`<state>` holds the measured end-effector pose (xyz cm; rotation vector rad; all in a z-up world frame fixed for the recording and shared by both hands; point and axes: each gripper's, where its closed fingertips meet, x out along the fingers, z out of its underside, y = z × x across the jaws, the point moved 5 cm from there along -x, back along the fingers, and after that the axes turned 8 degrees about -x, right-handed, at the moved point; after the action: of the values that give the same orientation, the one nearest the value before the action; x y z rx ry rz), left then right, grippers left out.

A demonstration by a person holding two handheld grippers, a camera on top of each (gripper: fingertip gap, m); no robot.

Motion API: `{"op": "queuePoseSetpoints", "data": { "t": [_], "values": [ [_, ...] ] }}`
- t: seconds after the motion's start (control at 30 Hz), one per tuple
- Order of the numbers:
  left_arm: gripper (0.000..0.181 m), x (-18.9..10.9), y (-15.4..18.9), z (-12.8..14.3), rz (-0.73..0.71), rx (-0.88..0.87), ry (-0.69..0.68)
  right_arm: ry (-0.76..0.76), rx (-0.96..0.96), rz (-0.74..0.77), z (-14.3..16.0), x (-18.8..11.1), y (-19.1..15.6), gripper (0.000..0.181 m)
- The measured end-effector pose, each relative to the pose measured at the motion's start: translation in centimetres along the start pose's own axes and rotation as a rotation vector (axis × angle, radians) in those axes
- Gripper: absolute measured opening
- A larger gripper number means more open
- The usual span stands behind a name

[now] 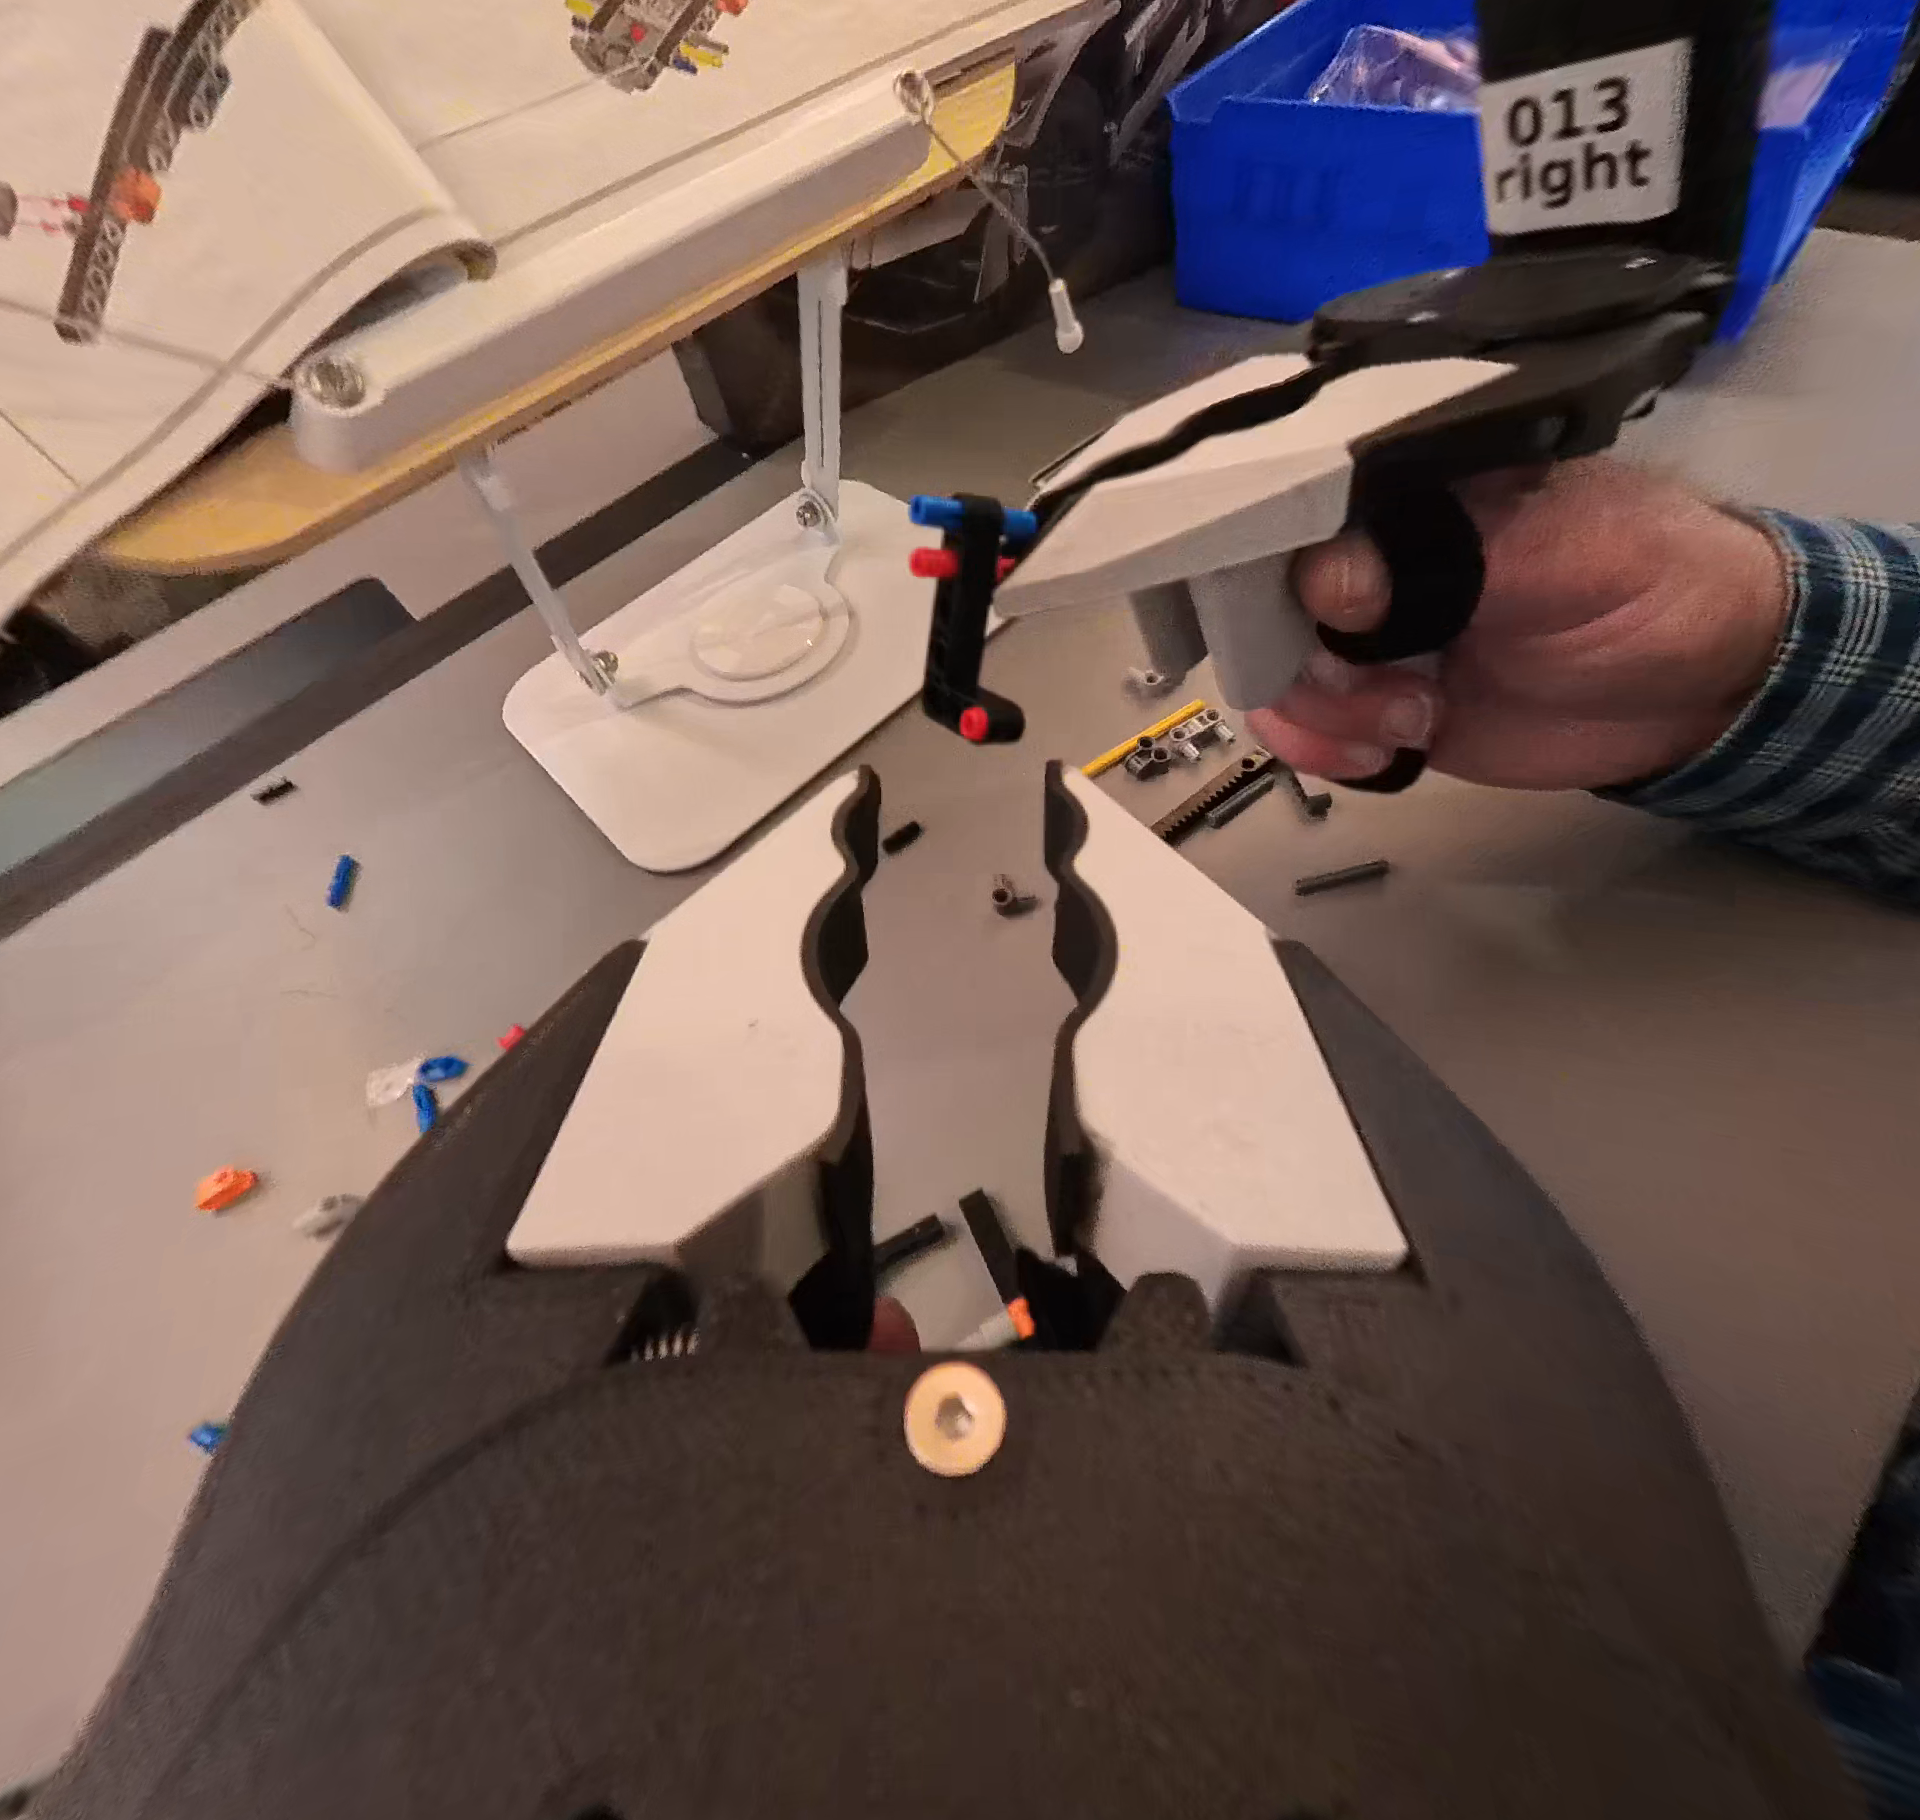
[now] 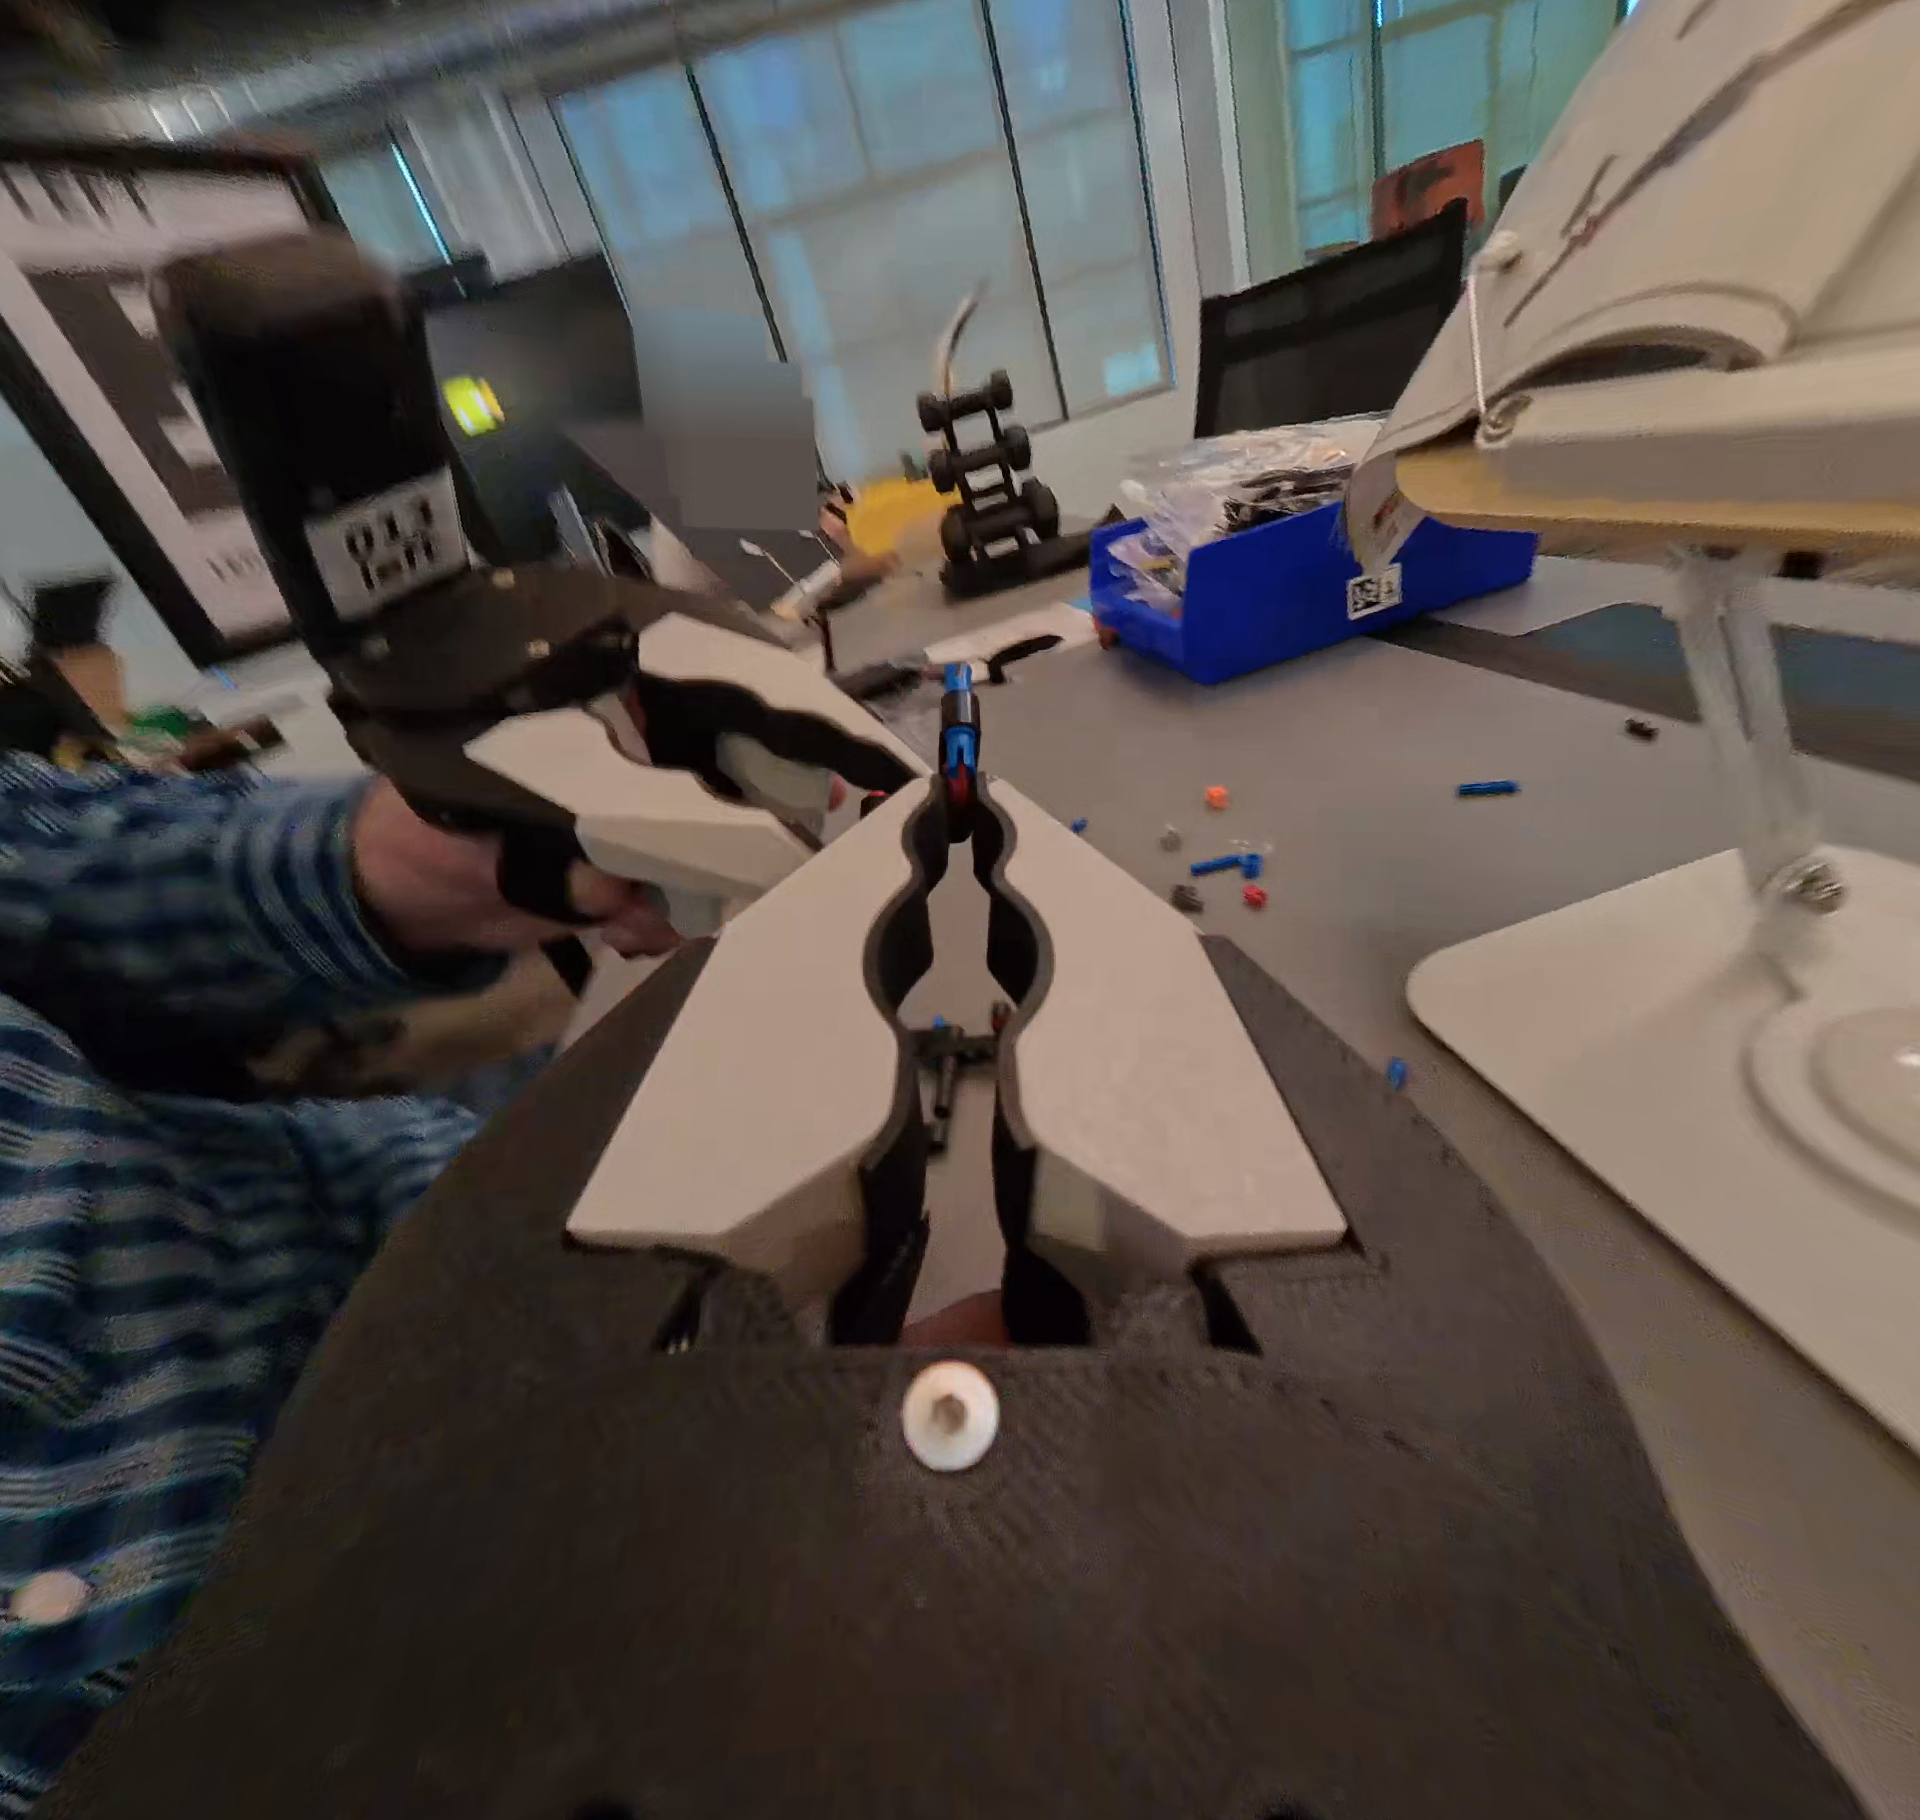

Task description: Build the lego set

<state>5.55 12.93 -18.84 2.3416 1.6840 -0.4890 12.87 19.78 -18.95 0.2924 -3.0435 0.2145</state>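
Left wrist view shows your right gripper [image 1: 1023,534] clenched on the black lego beam [image 1: 964,617] above the table [image 1: 1455,991], while your left gripper [image 1: 961,794] gapes empty.

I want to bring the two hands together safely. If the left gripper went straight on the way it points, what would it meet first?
Probably the black beam held by the right gripper; it hangs just beyond the open left gripper, though depth is unclear.
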Motion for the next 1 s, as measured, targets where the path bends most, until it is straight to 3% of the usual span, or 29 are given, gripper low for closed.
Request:
{"op": "queuePoseSetpoints", "data": {
  "t": [0.13, 0.3, 0.53, 0.6, 0.83, 1.0],
  "values": [
    [0.028, 0.6, 0.6, -0.6, -0.060, 0.104, 0.021, 0.048, 0.116, -0.006, 0.2, -0.2, 0.6, 0.001],
    [0.015, 0.9, 0.9, -1.4, -0.129, 0.187, 0.051, 0.052, 0.123, -0.004, 0.4, 0.0, 0.5, 0.001],
    [0.008, 0.9, 0.7, -1.3, -0.167, 0.314, -0.012, 0.050, 0.158, -0.045, 0.5, 0.2, 0.4, 0.002],
    [0.008, 0.4, 0.4, -1.4, -0.150, 0.377, -0.030, 0.030, 0.193, -0.081, 0.7, 0.4, 0.4, 0.011],
    [0.009, -1.5, -0.2, -1.0, -0.051, 0.880, -0.198, -0.051, 0.225, -0.185, 1.0, 0.2, 0.3, 0.028],
    [0.008, -1.9, -0.1, -0.7, 0.037, 1.152, -0.305, -0.084, 0.240, -0.268, 1.0, -0.1, -0.1, 0.027]
  ]
}}
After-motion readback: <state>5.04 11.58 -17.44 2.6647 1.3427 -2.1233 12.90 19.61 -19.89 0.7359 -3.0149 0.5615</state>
